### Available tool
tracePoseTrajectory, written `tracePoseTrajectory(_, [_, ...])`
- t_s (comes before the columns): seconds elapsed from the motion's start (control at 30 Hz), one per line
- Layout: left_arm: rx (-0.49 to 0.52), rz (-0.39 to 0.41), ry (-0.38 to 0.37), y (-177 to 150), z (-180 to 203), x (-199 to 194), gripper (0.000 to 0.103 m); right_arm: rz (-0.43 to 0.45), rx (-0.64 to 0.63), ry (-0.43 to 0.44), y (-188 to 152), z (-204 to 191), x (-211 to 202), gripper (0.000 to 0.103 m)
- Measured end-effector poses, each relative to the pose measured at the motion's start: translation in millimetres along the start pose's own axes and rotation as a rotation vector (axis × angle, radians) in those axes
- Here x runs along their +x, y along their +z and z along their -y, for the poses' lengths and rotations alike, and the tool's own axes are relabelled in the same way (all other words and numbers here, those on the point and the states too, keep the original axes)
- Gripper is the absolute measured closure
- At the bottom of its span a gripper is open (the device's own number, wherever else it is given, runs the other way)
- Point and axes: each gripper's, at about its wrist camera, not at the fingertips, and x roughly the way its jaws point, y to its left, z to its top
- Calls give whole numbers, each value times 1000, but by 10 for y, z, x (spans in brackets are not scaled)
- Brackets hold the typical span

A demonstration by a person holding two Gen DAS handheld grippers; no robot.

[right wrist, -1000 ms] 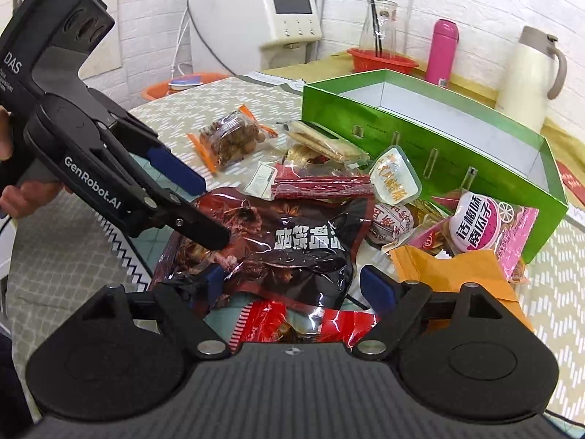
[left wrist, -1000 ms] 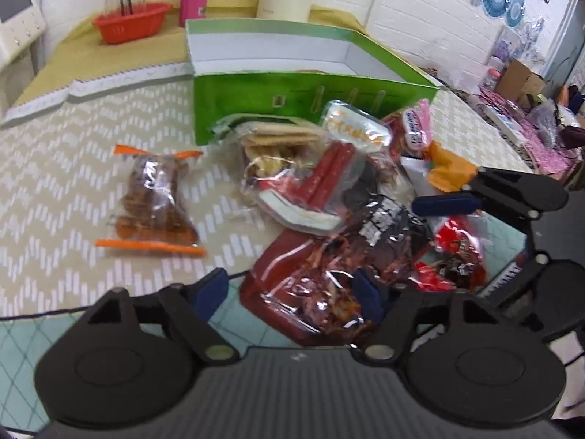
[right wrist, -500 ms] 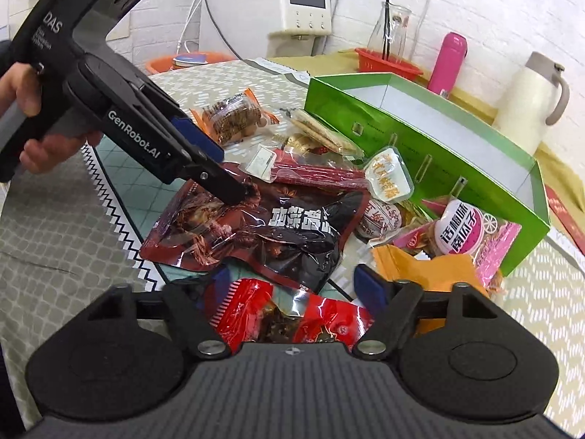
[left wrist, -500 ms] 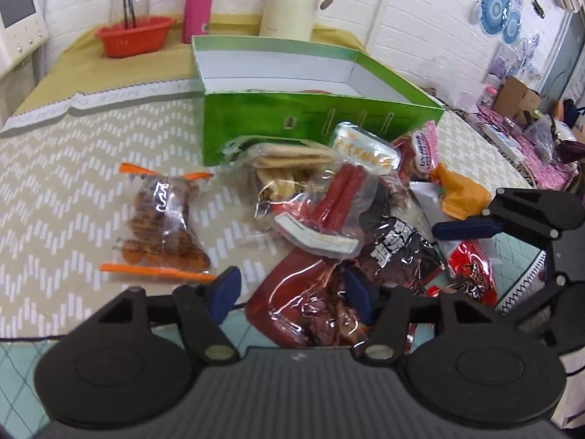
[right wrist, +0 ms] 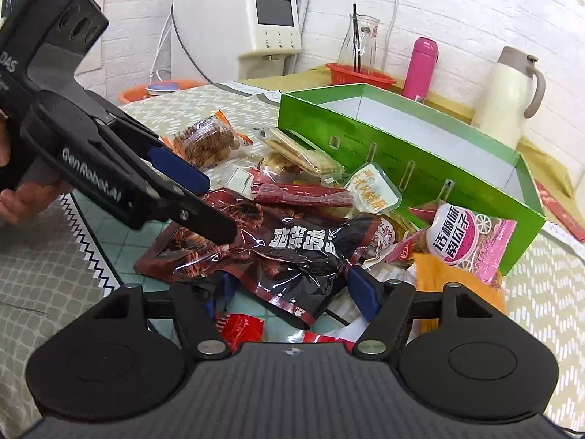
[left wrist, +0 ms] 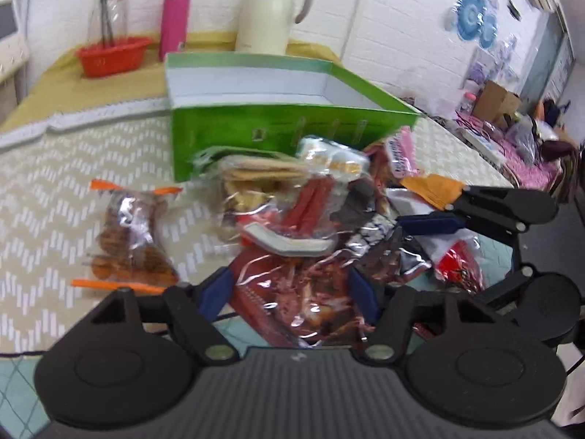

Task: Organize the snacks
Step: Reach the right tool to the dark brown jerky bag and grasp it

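A heap of snack packs lies in front of an open green box (left wrist: 278, 128) (right wrist: 420, 168). My left gripper (left wrist: 289, 292) (right wrist: 212, 205) is open, its fingers either side of the near end of a large dark red and black pouch (left wrist: 310, 292) (right wrist: 278, 252). My right gripper (right wrist: 289, 292) (left wrist: 427, 225) is open and low over a red packet (right wrist: 241, 325), with the pouch's corner between its fingers. A red sausage pack (right wrist: 303, 195), a cracker pack (right wrist: 299, 153), a pink seed bag (right wrist: 464, 245) and an orange-ended nut bag (left wrist: 128, 241) lie around.
A cream thermos jug (left wrist: 270, 11), a pink bottle (left wrist: 173, 20) and a red basket (left wrist: 111, 55) stand behind the box. A white appliance (right wrist: 237, 36) stands at the back. A cluttered area (left wrist: 512, 135) lies beyond the table's far right edge.
My left gripper has moved forward onto the dark pouch's near end. My right gripper has lowered and come closer to the heap. Both have stayed open.
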Motion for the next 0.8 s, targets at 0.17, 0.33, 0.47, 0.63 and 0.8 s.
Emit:
tracePoseTrajectory(0.17, [50, 15, -31, -49, 246, -89, 94, -3, 0, -28, 1, -8, -102, 11])
tracePoseTrajectory(0.33, [-20, 48, 36, -85, 160, -280, 37, 3, 52, -18, 38, 75, -149, 14])
tracePoseTrajectory(0.47, [-94, 62, 60, -179, 22, -487, 24, 4, 176, 26, 58, 244, -161, 15])
tracePoseTrajectory(0.63, [-304, 28, -93, -207, -162, -438, 24, 11, 216, 42, 74, 250, -154, 15])
tracePoseTrajectory(0.8, [-310, 47, -106, -58, -120, -246, 48, 9, 187, 29, 46, 211, -153, 15])
